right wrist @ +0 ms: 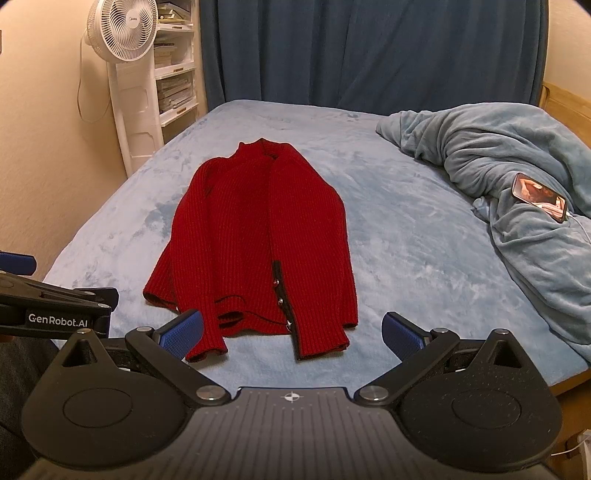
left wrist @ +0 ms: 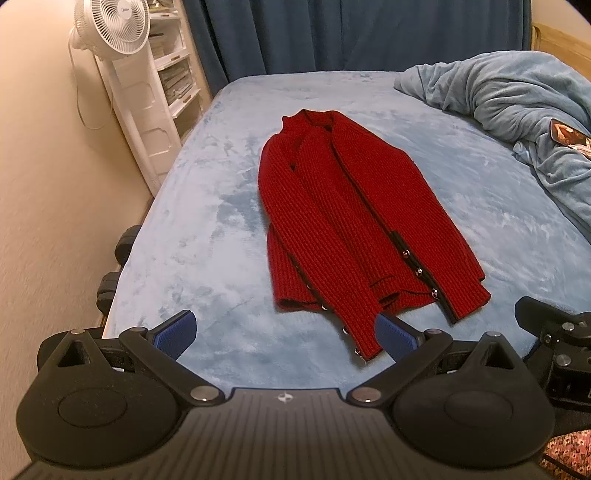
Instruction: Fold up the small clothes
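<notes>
Ahead of me: bed with pale blue fleece sheet [right wrist: 406, 229], rumpled blue blanket [right wrist: 517, 177] heaped on its right side, phone [right wrist: 539, 197] lying on the blanket. White pedestal fan [right wrist: 123, 29] at far left, white shelf unit [right wrist: 175, 74] behind it, dark blue curtain [right wrist: 369, 48] at back.

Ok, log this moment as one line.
task: fold small clothes | cardigan: flat on bed, sleeves folded in | left gripper: open, empty | right gripper: open, empty, near hem
</notes>
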The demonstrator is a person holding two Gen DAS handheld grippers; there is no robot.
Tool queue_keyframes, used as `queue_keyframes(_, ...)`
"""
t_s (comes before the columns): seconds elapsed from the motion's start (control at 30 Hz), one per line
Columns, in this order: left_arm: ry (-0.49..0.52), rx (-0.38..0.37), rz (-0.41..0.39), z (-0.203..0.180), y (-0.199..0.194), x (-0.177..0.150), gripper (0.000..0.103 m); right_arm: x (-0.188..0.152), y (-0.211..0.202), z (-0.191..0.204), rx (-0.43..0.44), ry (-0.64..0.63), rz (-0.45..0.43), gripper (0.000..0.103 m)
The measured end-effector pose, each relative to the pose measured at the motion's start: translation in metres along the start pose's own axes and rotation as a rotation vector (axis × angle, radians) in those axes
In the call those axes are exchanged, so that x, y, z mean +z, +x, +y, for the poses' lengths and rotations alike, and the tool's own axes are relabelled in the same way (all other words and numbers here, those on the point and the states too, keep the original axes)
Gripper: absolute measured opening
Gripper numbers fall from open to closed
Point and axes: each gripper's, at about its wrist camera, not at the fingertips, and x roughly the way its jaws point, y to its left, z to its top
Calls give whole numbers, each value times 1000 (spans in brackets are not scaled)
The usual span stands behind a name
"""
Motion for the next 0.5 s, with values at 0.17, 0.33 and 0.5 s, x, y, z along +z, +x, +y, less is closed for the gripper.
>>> queue_keyframes(0.17, 0, 0, 2, 0, 0, 0, 103, -1, 1, 0, 1, 0, 2, 102)
queue_keyframes(0.33, 1, -1, 3, -1, 0, 0, 103, -1, 2, 0, 2, 2, 6, 102)
queue_keyframes(0.5, 2, -1, 2, -2, 0, 0, 103, -2, 3, -1, 2, 3, 8, 102)
